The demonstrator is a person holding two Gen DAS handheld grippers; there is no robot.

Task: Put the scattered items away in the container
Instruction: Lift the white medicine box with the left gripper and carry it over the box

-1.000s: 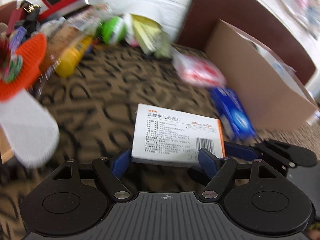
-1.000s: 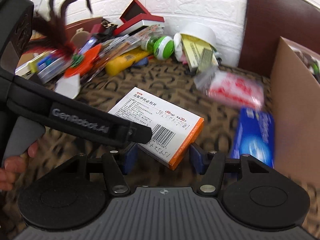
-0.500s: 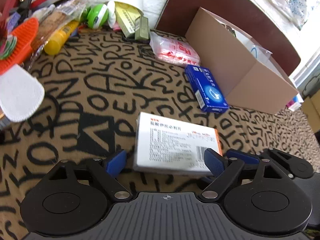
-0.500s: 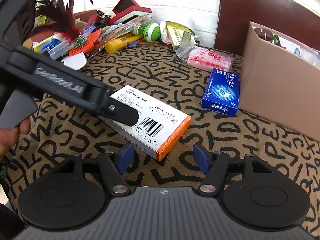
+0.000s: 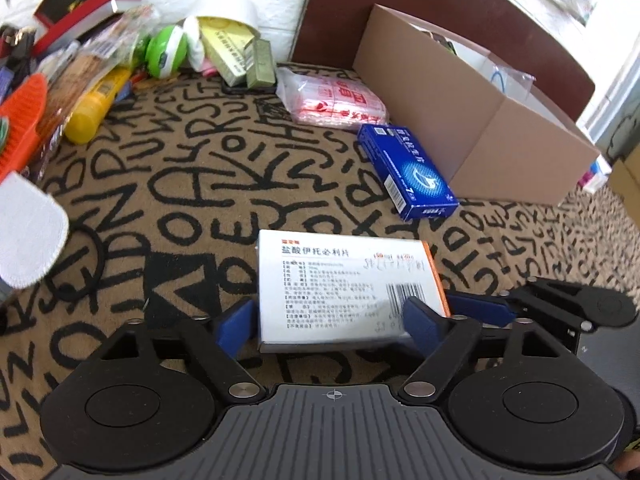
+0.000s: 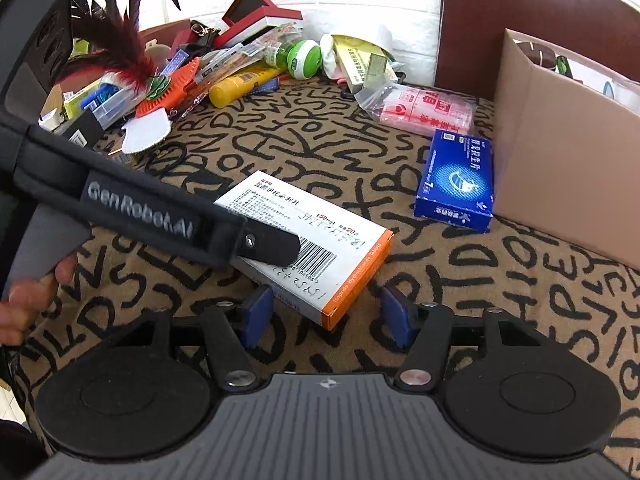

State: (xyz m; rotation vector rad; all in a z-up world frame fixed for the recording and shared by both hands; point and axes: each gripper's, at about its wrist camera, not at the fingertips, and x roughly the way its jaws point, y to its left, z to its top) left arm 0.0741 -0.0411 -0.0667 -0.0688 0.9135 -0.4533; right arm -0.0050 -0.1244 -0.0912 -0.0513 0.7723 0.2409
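Observation:
A white medicine box with an orange end [image 5: 344, 280] [image 6: 320, 236] lies flat on the lettered cloth. My left gripper [image 5: 332, 322] is open, its blue fingers on either side of the box's near end. My right gripper [image 6: 326, 312] is open and empty, just short of the box's orange corner; its fingers also show in the left wrist view [image 5: 480, 306]. A blue box [image 5: 408, 170] [image 6: 456, 180] lies beside the open cardboard box [image 5: 460, 108] [image 6: 560, 152]. A pink-printed plastic bag [image 5: 336, 100] [image 6: 428, 110] lies behind it.
A heap of items lines the white wall at the left: a yellow bottle [image 6: 240, 82], a green round toy [image 6: 306, 58], an orange brush [image 6: 172, 88], a feather [image 6: 124, 40], red cases [image 6: 260, 14]. A brown board [image 5: 400, 12] stands behind the cardboard box.
Both cameras pulled back and up from the box over the second; the view steadied. The left fingers stay spread around the medicine box, which has not moved.

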